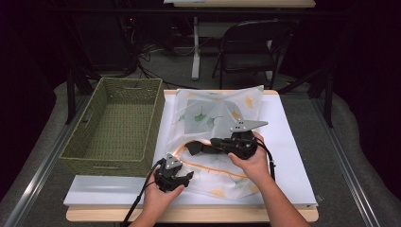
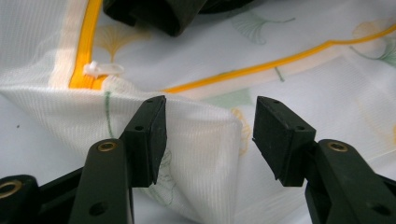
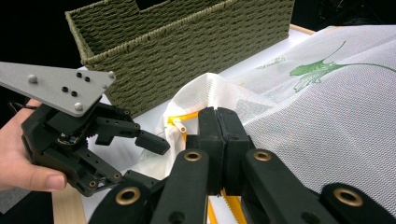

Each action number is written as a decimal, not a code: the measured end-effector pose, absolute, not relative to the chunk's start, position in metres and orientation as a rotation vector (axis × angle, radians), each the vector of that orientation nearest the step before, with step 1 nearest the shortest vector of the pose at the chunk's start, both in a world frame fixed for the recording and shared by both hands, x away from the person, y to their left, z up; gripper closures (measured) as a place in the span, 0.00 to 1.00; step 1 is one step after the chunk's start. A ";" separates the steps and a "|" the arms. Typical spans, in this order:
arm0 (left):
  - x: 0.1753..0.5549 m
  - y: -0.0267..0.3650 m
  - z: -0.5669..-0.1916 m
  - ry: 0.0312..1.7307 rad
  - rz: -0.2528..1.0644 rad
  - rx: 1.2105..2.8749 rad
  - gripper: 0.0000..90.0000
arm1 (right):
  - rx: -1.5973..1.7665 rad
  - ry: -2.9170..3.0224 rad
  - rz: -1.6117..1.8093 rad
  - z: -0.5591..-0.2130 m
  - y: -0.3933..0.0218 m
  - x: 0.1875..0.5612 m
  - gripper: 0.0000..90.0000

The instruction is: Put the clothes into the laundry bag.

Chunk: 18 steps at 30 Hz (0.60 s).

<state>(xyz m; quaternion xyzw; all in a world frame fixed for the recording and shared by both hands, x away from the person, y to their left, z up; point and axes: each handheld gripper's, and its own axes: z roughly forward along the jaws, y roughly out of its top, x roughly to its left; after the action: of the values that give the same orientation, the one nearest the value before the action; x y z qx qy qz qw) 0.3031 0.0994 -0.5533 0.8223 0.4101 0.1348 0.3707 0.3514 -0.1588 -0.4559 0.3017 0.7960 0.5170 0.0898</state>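
Lying flat on the white table cover (image 1: 293,165), a white mesh laundry bag (image 1: 213,113) with green and yellow ginkgo-leaf print and an orange zipper (image 2: 86,42) takes up the middle of the table, just right of an olive woven basket (image 1: 116,127). Right gripper (image 1: 195,148) reaches in from the right, held level by the person's right hand (image 1: 253,161), jaws pressed together and clamped on the bag's edge at the zipper opening; in the right gripper view the closed pads pinch the fabric with orange zipper tape running under them. Left gripper (image 1: 182,179) sits at the bag's near-left corner, gripped by the left hand (image 1: 158,198), its grey plate on top. Left gripper view: jaws apart, a folded hump of the mesh rising between them, left pad looks right against the fabric, right pad stands off it, so nothing is clamped. Small white zipper pull (image 2: 103,69) lies just beyond the left jaw at the end of the orange track. The same view shows the black tip of the right gripper at the top edge, resting on the bag. Basket stands upright, touching the table cover's left edge, well behind the left gripper in the right gripper view. Folding chair (image 1: 253,47) stands beyond the table's far edge.
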 end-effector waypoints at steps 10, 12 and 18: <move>0.302 0.111 -0.556 1.057 0.355 2.154 0.70 | 0.891 2.370 1.530 -0.457 -0.158 0.352 0.99; 0.302 0.114 -0.557 1.050 0.344 2.168 0.77 | 0.892 2.372 1.529 -0.457 -0.158 0.352 0.99; 0.299 0.120 -0.555 1.026 0.318 2.184 0.95 | 0.890 2.380 1.511 -0.458 -0.157 0.351 1.00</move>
<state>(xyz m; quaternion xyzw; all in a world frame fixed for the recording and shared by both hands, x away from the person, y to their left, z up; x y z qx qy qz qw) 0.2987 0.1203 -0.5552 0.8417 0.3954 0.1226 0.3466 0.3506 -0.1566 -0.4579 0.2998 0.8016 0.5089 0.0923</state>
